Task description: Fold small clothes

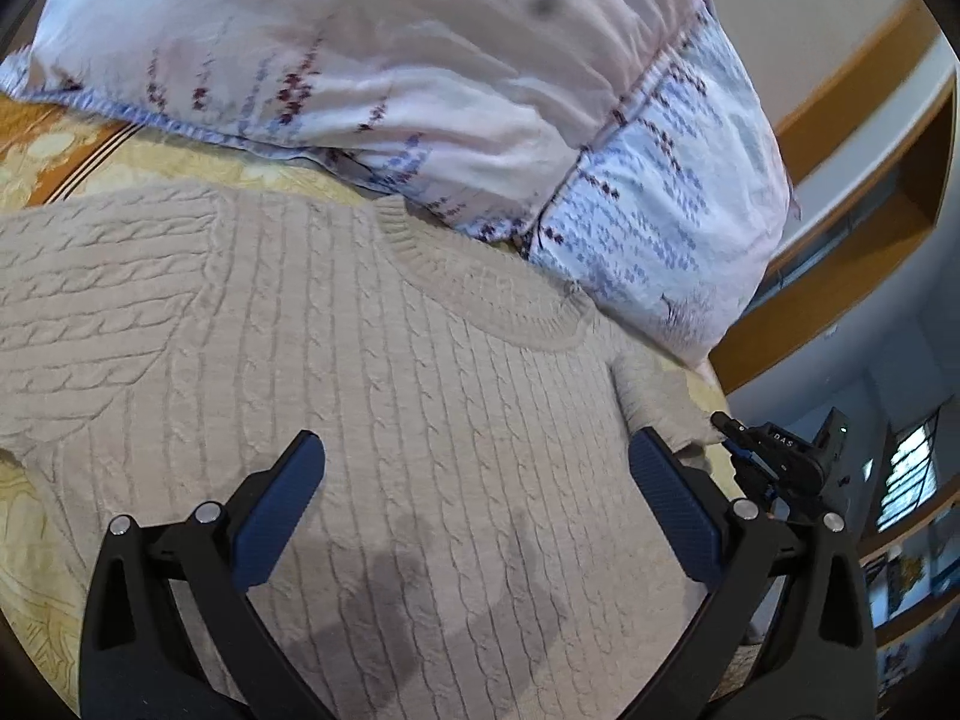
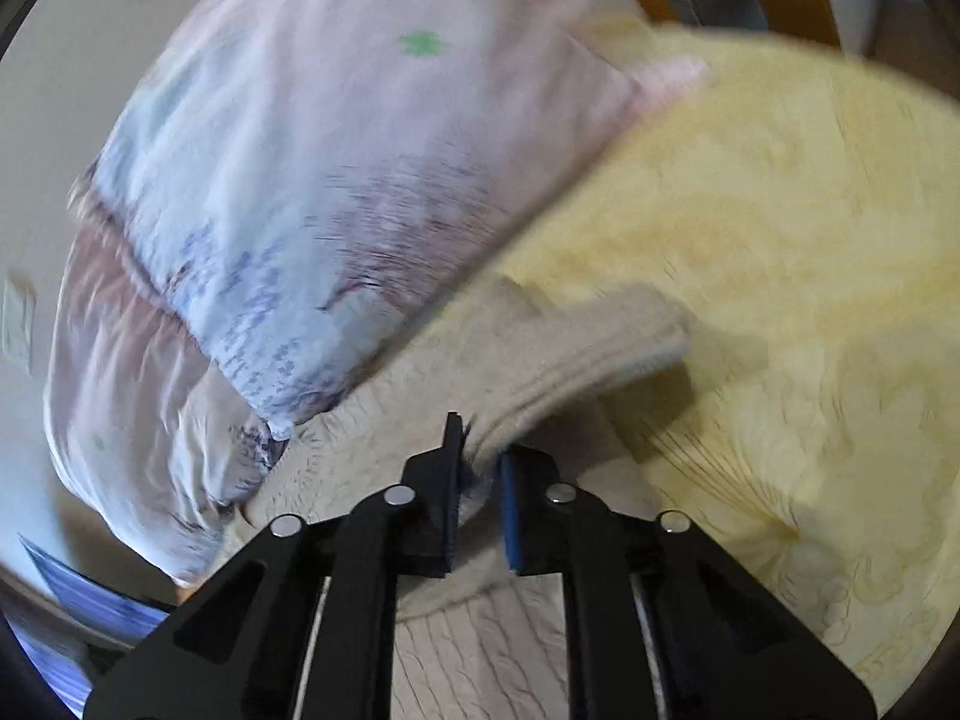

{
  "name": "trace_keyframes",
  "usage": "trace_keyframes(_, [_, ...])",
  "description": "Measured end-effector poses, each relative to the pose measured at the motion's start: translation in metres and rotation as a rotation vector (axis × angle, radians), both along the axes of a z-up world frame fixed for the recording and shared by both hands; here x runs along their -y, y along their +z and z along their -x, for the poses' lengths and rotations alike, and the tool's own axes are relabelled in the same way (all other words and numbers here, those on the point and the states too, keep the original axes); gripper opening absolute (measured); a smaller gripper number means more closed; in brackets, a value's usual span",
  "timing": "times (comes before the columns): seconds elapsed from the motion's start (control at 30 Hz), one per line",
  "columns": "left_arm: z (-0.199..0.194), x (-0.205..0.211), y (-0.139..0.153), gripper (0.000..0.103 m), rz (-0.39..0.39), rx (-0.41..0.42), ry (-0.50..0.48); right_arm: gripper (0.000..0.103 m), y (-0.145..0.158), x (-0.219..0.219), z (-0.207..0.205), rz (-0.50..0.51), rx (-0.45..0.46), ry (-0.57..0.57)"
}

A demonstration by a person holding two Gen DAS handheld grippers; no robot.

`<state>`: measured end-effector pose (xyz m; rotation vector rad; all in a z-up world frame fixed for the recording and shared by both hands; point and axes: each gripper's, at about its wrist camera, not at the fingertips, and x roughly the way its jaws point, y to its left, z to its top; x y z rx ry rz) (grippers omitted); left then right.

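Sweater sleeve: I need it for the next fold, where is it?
In the right wrist view, the sleeve lies on the yellow bedspread, right of the pillow, its near end pinched in the right gripper.

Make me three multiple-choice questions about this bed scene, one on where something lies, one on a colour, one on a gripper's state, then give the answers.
1. Where does the pale floral pillow lie relative to the beige cable-knit sweater?
A. beyond its collar
B. under it
C. inside it

2. What colour is the patterned bedspread?
A. green
B. yellow
C. black

3. How is the right gripper?
A. wide open above the pillow
B. closed on a sweater fold
C. holding a hanger

Answers:
1 A, the pillow sits past the neckline.
2 B, yellow cloth surrounds the sweater.
3 B, beige knit is pinched between its pads.
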<state>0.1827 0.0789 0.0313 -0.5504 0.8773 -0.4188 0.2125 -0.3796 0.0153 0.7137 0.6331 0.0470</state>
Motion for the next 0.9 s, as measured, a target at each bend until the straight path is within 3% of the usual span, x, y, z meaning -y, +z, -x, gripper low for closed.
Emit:
trace_keyframes(0.07, [0.001,-0.006,0.0,0.1,0.037,0.003,0.016,0.009,0.022,-0.027,-0.003,0.058,0.068,0.074])
trace_keyframes(0.13, [0.002,-0.011,0.001,0.1,0.09,0.012,0.026,0.009,0.04,-0.063,-0.004,0.081,0.129,0.204])
trace_keyframes(0.17, [0.002,-0.011,0.002,0.099,0.103,0.015,0.026,0.009,0.047,-0.092,-0.007,0.083,0.145,0.32])
trace_keyframes(0.27, [0.002,-0.009,0.002,0.097,0.134,0.017,0.021,0.015,0.043,-0.16,-0.018,0.097,0.079,0.592])
trace_keyframes(0.3, [0.001,-0.007,0.001,0.096,0.137,0.008,0.019,0.022,0.035,-0.179,-0.019,0.107,0.039,0.661])
trace_keyframes(0.37, [-0.001,-0.004,-0.003,0.095,0.143,-0.015,0.018,0.032,0.023,-0.188,-0.016,0.114,0.002,0.684])
trace_keyframes(0.43, [-0.004,-0.003,-0.009,0.092,0.155,-0.05,0.02,0.042,0.011,-0.169,-0.012,0.034,-0.032,0.641])
trace_keyframes(0.53, [-0.012,-0.003,-0.02,0.08,0.167,-0.12,0.032,0.043,-0.001,-0.124,-0.008,-0.095,-0.089,0.519])
trace_keyframes(0.67, [-0.023,-0.003,-0.036,0.069,0.2,-0.211,0.064,0.043,-0.027,-0.04,0.006,-0.322,-0.168,0.251])
trace_keyframes(0.83, [-0.041,0.002,-0.04,0.052,0.18,-0.227,0.082,0.037,-0.05,0.017,0.013,-0.45,-0.164,0.08])
trace_keyframes(0.9, [-0.05,0.003,-0.043,0.035,0.167,-0.234,0.096,0.037,-0.051,0.024,0.014,-0.421,-0.139,0.028])
